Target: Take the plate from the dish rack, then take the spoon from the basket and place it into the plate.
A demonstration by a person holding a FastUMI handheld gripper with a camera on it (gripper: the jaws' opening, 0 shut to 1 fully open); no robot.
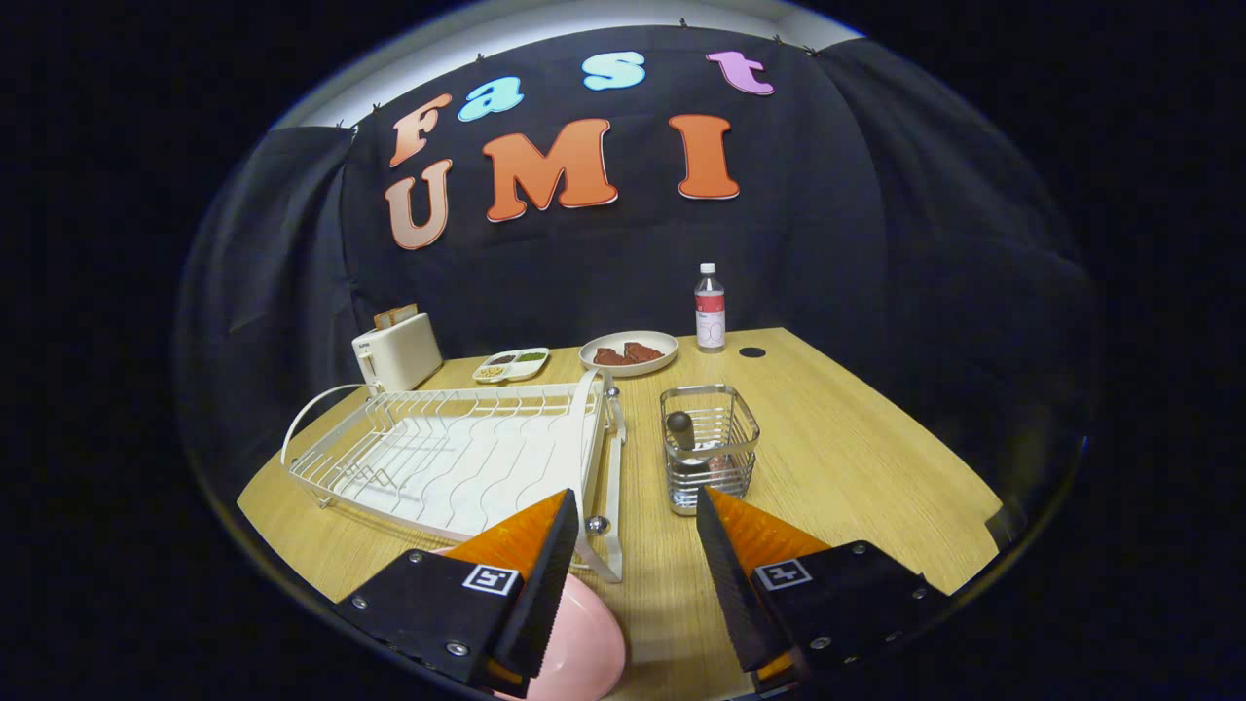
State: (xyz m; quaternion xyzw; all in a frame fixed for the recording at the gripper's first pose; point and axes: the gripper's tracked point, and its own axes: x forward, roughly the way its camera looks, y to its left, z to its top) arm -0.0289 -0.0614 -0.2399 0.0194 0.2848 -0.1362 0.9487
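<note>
— While the gripper hangs with its fingers spread and empty, where's the spoon?

— Just ahead, upright in the wire basket; the dark spoon handle pokes above the rim. The pink plate lies under the left finger, out of the white dish rack.

— How will it handle?

— Light, stiff, probably slick; pinch the handle top. The basket's wires crowd it, the rack stands close beside, and the bottle, food dish and toaster sit well beyond.
</note>
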